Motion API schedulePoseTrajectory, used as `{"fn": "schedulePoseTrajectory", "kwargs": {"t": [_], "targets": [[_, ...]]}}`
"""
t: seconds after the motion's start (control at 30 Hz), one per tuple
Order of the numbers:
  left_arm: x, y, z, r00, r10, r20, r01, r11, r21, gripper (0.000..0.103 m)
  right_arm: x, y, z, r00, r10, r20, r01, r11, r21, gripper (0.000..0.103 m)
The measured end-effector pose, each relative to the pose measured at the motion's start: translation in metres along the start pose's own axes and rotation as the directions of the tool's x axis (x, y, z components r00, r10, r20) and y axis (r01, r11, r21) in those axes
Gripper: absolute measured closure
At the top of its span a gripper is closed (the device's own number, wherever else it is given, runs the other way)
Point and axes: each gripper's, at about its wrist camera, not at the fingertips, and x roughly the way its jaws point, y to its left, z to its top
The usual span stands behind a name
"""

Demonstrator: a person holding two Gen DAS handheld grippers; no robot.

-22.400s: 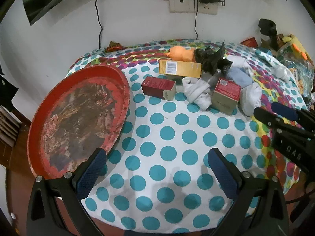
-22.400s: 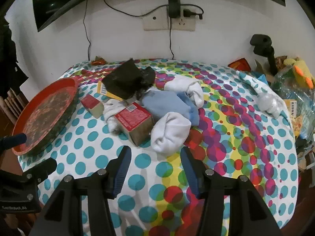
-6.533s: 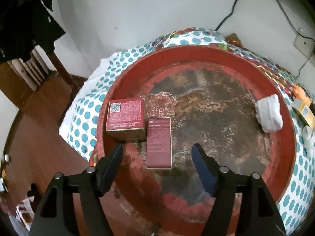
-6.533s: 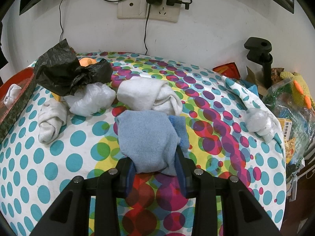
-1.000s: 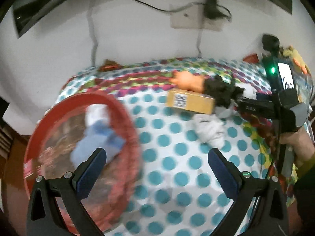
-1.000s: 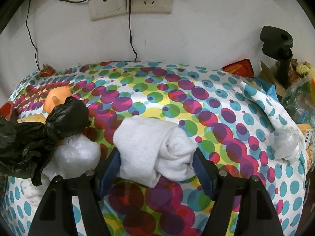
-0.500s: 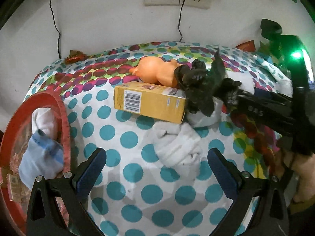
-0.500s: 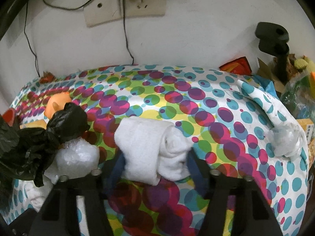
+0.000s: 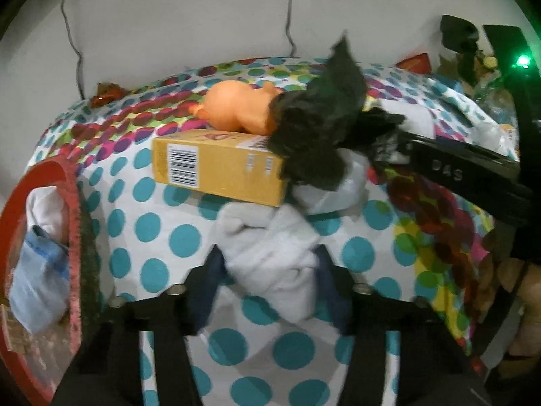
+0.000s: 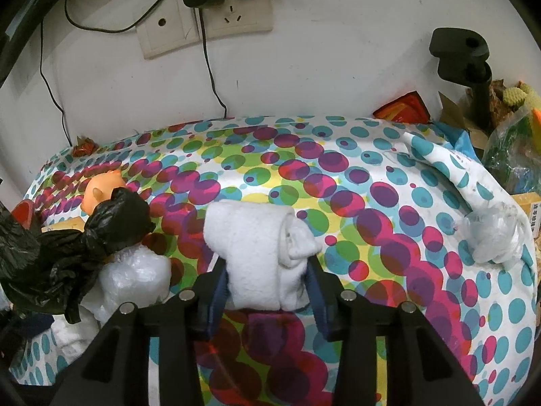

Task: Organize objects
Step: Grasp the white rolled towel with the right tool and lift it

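Socks: both grippers' jaws have just closed, the left gripper [image 9: 270, 267] pinching a grey-white sock [image 9: 270, 253] near the red tray [image 9: 72, 203], the right gripper [image 10: 268, 280] clamping a rolled white sock [image 10: 257, 247] mid-table, probably to carry them trayward.

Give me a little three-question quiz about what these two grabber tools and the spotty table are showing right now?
1. True or false: the yellow box lies in the red tray.
2. What does the right gripper clamp?
3. Which lies behind the yellow box: A) orange toy, B) banana?

Key: 1. False, it lies on the tablecloth. 2. A rolled white sock. 3. A.
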Motion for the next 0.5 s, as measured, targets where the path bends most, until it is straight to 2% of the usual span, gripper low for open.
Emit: {"fn": "schedulePoseTrajectory", "kwargs": {"t": [0.1, 0.5], "targets": [[-0.004, -0.002, -0.001, 1.000, 0.008, 0.007, -0.008, 1.000, 0.011, 0.061, 0.000, 0.000, 0.000, 1.000, -0.003, 0.000, 0.003, 1.000, -0.004, 0.060], [-0.041, 0.009, -0.016, 1.000, 0.007, 0.031, -0.007, 1.000, 0.018, 0.061, 0.001, 0.000, 0.000, 1.000, -0.007, -0.001, 0.007, 1.000, -0.007, 0.060]]}}
